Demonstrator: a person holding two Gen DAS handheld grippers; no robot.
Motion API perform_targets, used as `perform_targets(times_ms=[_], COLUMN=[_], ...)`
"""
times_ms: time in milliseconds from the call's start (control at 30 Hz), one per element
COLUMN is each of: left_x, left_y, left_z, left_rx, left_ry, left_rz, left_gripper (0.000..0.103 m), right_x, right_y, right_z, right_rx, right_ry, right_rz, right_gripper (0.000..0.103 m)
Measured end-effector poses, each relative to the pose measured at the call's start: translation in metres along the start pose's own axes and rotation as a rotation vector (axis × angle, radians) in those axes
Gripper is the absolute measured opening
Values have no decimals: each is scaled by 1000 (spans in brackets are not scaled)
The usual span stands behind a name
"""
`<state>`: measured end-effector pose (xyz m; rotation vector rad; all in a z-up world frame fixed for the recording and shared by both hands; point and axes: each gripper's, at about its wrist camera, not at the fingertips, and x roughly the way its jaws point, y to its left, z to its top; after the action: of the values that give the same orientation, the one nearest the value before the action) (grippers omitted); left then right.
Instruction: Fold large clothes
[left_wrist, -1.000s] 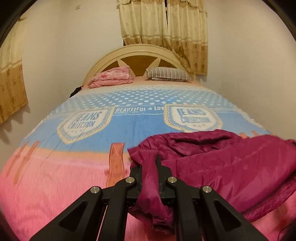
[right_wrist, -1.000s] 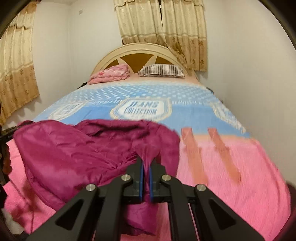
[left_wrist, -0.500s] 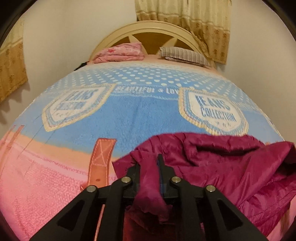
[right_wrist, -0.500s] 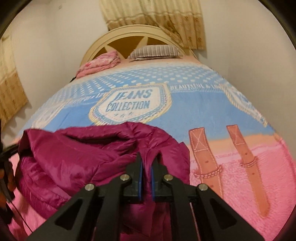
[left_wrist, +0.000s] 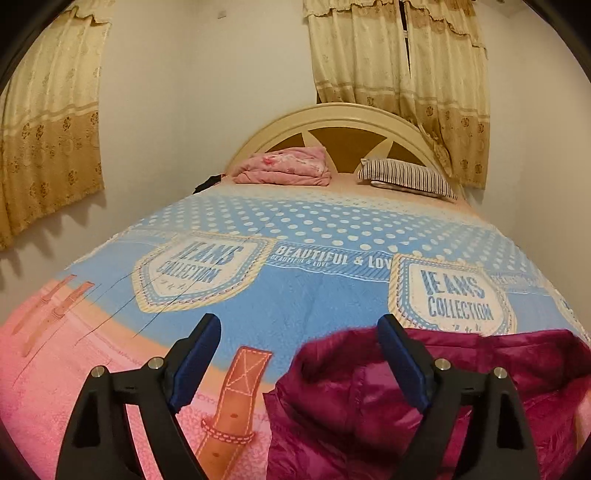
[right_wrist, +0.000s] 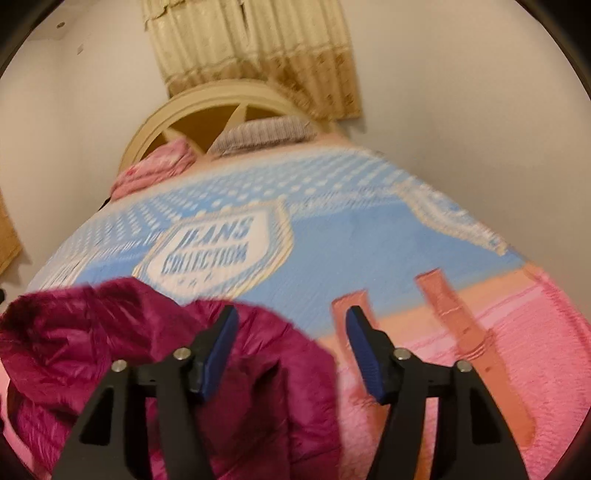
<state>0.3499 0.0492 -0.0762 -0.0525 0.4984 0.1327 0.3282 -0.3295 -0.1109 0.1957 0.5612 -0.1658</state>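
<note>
A crumpled magenta jacket (left_wrist: 373, 410) lies bunched on the near end of the bed. In the left wrist view it sits low and right, under the right finger. My left gripper (left_wrist: 299, 328) has its jaws opening wide, and the pads touch no cloth. In the right wrist view, which is blurred, the jacket (right_wrist: 110, 343) fills the lower left. My right gripper (right_wrist: 291, 321) also has its jaws opening, with the jacket's edge below the gap and nothing pinched.
The bed carries a blue and pink printed blanket (left_wrist: 295, 295). A folded pink quilt (left_wrist: 288, 168) and a striped pillow (left_wrist: 406, 177) rest by the arched headboard (left_wrist: 343, 118). Walls run close on both sides, with curtains (left_wrist: 402, 74) behind the bed.
Both grippers were shut on folds of the jacket and now stand wide apart, with the cloth dropped onto the bed. Both views have tipped and shifted across the blanket.
</note>
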Motion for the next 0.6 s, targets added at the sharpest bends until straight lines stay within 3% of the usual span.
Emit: perform_targets(times_ms=[133, 200, 267, 400, 500, 600], left_x=[-1, 4, 12, 9, 18, 43], left_y=[-14, -21, -31, -44, -55, -65], left_z=[-16, -25, -31, -38, -41, -46], left_rx=[22, 22, 31, 24, 56, 117], left_ry=[10, 45, 97, 88, 84, 109], left_rz=[56, 41, 46, 46, 63, 153], left_gripper=[87, 87, 87, 87, 87, 87], right_x=[-18, -19, -13, -3, 15, 41], right_y=[17, 40, 73, 116, 136, 139], right_z=[1, -6, -17, -31, -38, -43], right_rx=[-5, -66, -155, -237, -293, -299], right_ry=[-62, -59, -15, 28, 67, 102], right_rz=[4, 15, 58, 119, 115, 74], right_gripper=[75, 75, 75, 75, 76, 76])
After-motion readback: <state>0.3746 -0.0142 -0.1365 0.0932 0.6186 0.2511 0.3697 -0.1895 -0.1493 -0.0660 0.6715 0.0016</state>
